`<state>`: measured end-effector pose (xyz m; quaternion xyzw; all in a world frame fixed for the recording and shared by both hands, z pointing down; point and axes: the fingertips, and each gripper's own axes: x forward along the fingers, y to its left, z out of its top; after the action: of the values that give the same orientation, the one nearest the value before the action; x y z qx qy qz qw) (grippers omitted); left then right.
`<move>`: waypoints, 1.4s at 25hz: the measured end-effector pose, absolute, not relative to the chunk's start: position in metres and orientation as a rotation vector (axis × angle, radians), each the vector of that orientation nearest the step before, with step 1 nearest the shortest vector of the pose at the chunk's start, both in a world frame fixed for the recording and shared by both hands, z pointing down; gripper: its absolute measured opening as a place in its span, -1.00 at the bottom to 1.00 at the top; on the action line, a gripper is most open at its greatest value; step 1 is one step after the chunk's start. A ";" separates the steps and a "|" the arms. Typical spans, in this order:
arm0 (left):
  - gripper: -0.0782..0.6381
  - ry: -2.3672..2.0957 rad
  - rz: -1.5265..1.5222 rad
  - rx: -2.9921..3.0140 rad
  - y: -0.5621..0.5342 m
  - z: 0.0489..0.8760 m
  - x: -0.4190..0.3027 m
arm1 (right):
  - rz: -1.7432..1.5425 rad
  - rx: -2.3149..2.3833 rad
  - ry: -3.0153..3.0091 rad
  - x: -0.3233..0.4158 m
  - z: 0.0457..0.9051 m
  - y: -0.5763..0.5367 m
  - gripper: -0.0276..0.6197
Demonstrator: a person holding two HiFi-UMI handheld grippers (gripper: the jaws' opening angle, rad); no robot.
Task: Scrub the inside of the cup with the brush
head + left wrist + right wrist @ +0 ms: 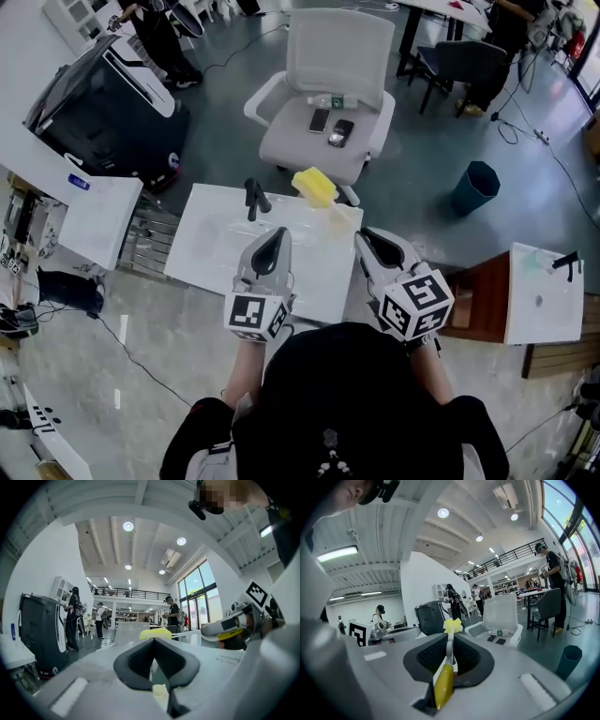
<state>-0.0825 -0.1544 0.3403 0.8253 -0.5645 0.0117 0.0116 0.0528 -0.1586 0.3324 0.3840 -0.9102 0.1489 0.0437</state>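
Over a white table (216,253), the right claw (370,236) pinches a yellow brush (443,686), the left claw (278,236) is pressed shut; no cup shows, so scrubbing looks still undone.

The worktop (211,253) lies under my left hand-held gripper (278,232) and right hand-held gripper (365,235); a sponge (315,186) sits ahead at its far edge, a chair (339,47) behind that.

Finds brush (446,670) handle in glossy yellow plastic, head in yellow foam. Rates right gripper (451,637) shell as matt grey plastic, pads (429,656) as black textured rubber. Notes smooth white table (211,239), glossy floor (141,356).
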 end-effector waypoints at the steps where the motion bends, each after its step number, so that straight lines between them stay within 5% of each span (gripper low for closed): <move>1: -0.78 -1.757 0.028 2.571 -0.154 0.339 -0.081 | 0.449 1.178 -2.786 0.054 0.330 -0.160 -0.79; 35: -0.78 -1.575 0.027 2.685 -0.154 0.339 -0.032 | 0.413 1.285 -2.830 0.074 0.314 -0.152 -0.80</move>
<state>-0.0322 -0.1545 0.3388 0.8624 -0.5060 0.0088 0.0143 0.0745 -0.1520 0.3141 0.4100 -0.9025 0.1318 0.0030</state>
